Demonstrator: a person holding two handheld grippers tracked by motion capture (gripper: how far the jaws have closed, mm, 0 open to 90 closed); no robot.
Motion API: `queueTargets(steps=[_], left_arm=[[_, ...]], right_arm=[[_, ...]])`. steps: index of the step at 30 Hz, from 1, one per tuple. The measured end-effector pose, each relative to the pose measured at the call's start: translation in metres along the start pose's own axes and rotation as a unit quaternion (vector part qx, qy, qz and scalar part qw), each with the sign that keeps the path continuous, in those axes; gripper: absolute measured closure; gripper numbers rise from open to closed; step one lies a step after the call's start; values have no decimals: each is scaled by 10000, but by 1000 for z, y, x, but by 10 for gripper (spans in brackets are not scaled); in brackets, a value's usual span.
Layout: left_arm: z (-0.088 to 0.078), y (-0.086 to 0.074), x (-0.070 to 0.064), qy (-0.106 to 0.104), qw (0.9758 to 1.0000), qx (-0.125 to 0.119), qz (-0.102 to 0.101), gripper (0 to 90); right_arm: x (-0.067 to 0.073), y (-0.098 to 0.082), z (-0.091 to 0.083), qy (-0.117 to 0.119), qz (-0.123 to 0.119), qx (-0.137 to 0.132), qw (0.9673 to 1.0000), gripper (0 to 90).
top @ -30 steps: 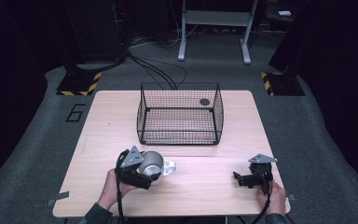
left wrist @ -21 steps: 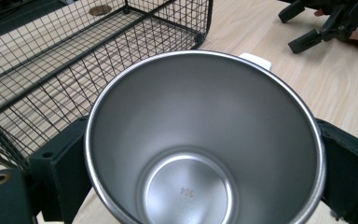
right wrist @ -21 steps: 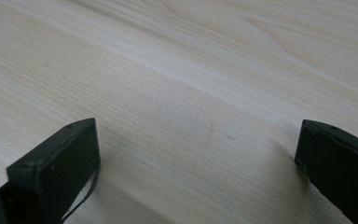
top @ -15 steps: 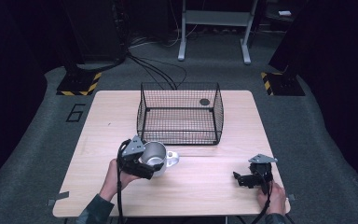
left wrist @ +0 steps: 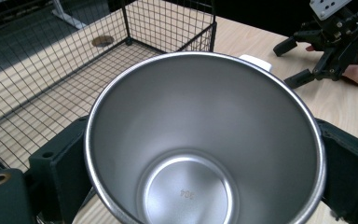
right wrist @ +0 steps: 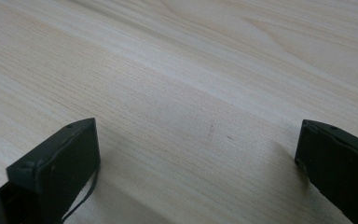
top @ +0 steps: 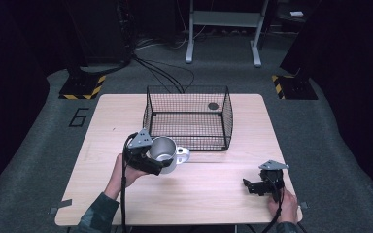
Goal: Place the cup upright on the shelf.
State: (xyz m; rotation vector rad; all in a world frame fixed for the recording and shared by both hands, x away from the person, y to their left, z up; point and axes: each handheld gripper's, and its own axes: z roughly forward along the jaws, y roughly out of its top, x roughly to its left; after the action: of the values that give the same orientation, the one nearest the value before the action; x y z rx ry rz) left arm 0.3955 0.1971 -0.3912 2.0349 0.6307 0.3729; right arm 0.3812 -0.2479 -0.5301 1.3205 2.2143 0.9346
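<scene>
The left gripper (top: pixel 161 164) is clamping a steel mug (top: pixel 164 153) between its jaws, holding it tilted just in front of the wire basket (top: pixel 189 118). The right gripper (top: pixel 249 186) is resting wide open and empty on the wooden table (top: pixel 213 194), well apart from the mug

Left gripper (top: pixel 161 162) is clamped on the cup (top: pixel 164 153) just before the basket (top: pixel 188 116); right gripper (top: pixel 250 186) – jaws wide apart – sits well right of it.

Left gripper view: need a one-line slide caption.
Left gripper's fingers clamp an empty steel mug beside the wire basket; right gripper rests open on the table.
</scene>
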Motion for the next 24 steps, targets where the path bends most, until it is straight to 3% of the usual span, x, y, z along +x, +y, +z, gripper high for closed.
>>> queueTargets(steps=[16, 24], left_arm=[[-3, 37, 14, 102, 9997, -151, 174, 66], [4, 52, 27, 95, 9998, -140, 142, 66]], right_arm=[[0, 0, 0, 4, 4, -15, 10000, 0], [0, 0, 0, -6, 4, -31, 10000, 0]])
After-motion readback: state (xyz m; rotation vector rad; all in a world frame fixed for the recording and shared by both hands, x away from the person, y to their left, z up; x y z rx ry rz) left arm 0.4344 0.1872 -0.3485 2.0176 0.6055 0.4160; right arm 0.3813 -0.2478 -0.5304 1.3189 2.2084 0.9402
